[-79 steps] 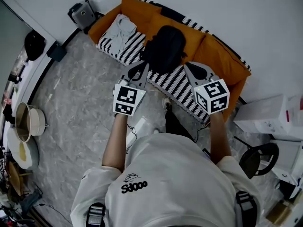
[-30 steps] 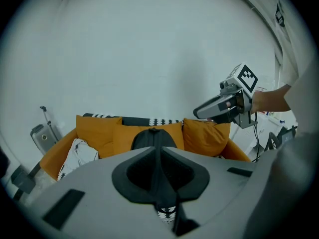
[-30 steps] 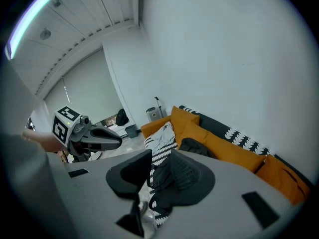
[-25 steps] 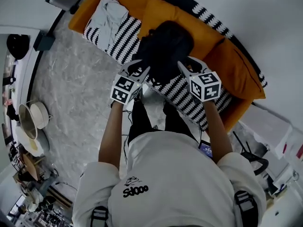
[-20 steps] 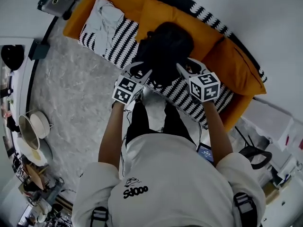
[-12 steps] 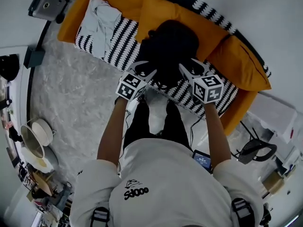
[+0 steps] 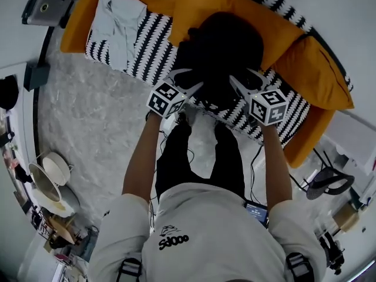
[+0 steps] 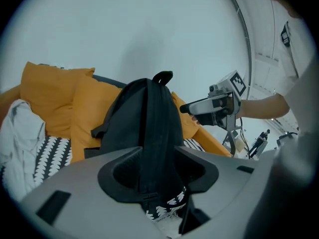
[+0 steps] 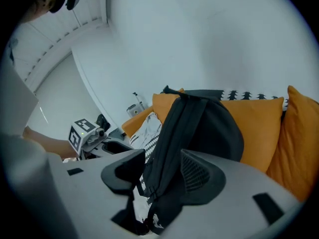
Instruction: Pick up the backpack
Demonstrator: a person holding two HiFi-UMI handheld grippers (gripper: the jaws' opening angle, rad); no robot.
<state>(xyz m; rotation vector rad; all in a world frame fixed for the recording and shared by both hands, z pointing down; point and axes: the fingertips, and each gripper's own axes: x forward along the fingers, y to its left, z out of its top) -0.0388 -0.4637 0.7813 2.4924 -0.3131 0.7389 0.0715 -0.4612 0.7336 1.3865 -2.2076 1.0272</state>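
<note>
The black backpack stood upright on the striped sofa, leaning back on orange cushions; a pale cloth lay on the seat at the backpack's 9 o'clock, well apart from it; grey floor spread at the sofa's 7 o'clock.

In the head view the left gripper sat at the backpack's 7 o'clock, just beside its lower edge; the right gripper sat at its 5 o'clock, equally close; the two flanked the bag's base.

The left gripper's jaws had just been opening and stood released and wide; the backpack's side showed in the gap, with neither pad pressing on it; the right gripper appeared at 3 o'clock.

The right gripper's jaws had likewise just been opening and stood released; the backpack's strap edge ran through the gap, ungripped; the left gripper showed at 9 o'clock.
</note>
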